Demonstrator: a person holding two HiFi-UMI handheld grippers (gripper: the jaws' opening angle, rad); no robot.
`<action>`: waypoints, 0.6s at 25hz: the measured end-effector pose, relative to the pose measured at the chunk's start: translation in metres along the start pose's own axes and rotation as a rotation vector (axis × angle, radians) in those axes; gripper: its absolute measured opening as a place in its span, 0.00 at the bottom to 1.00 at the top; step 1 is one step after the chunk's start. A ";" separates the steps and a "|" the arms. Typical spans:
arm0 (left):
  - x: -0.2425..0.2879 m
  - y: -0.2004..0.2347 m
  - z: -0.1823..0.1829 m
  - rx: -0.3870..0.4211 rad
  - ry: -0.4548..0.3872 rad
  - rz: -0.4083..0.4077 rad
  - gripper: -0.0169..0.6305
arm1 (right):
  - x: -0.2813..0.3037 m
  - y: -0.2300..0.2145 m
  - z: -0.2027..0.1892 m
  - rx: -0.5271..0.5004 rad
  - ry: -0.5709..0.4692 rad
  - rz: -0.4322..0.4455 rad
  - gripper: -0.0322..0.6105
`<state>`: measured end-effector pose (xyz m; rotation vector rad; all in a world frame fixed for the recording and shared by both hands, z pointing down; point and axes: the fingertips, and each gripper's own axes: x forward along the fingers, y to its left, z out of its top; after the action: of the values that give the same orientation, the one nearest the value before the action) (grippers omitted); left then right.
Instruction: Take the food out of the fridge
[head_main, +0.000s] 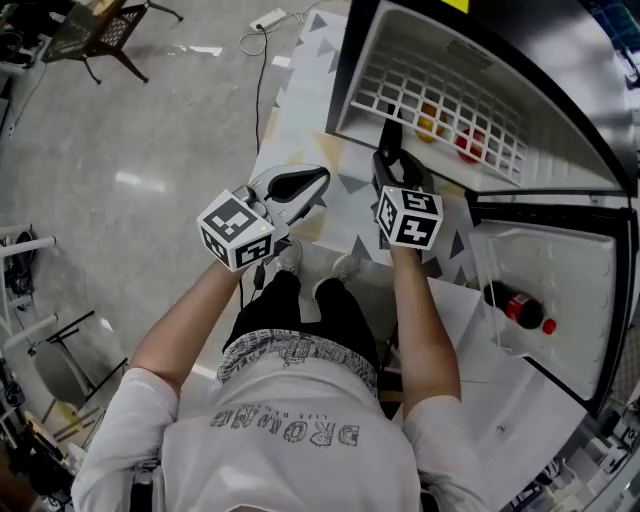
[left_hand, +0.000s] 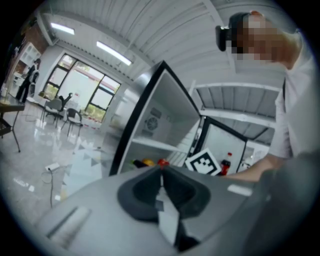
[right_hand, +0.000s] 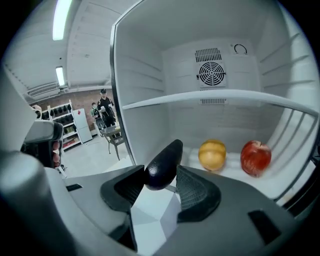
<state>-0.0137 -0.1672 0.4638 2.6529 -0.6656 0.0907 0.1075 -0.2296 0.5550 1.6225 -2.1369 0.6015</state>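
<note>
The right gripper (right_hand: 161, 175) is clamped on a smooth, glossy, dark purple tapered eggplant (right_hand: 162, 164). Its ribbed dark rubber pads press the blunt lower end from both sides. The narrow tip projects upward past the jaws, toward the open front of the white moulded-plastic fridge compartment (right_hand: 145, 75).

On the compartment floor behind lie a round yellow-orange fruit (right_hand: 212, 154) and a shiny red apple (right_hand: 255, 157), apart from each other and clear of the jaws.

The left gripper (left_hand: 160, 172) has its jaws closed together with nothing between them.
</note>
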 end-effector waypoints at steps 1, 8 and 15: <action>-0.001 -0.002 0.001 0.001 0.006 -0.005 0.05 | -0.007 0.002 -0.001 0.003 0.000 0.004 0.35; 0.001 -0.022 0.011 0.008 0.019 -0.042 0.05 | -0.054 0.016 0.002 0.051 -0.023 0.035 0.35; 0.001 -0.042 0.030 0.023 0.006 -0.074 0.05 | -0.097 0.029 0.006 0.097 -0.047 0.057 0.35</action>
<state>0.0053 -0.1461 0.4207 2.6951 -0.5669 0.0859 0.1038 -0.1484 0.4943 1.6461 -2.2263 0.7007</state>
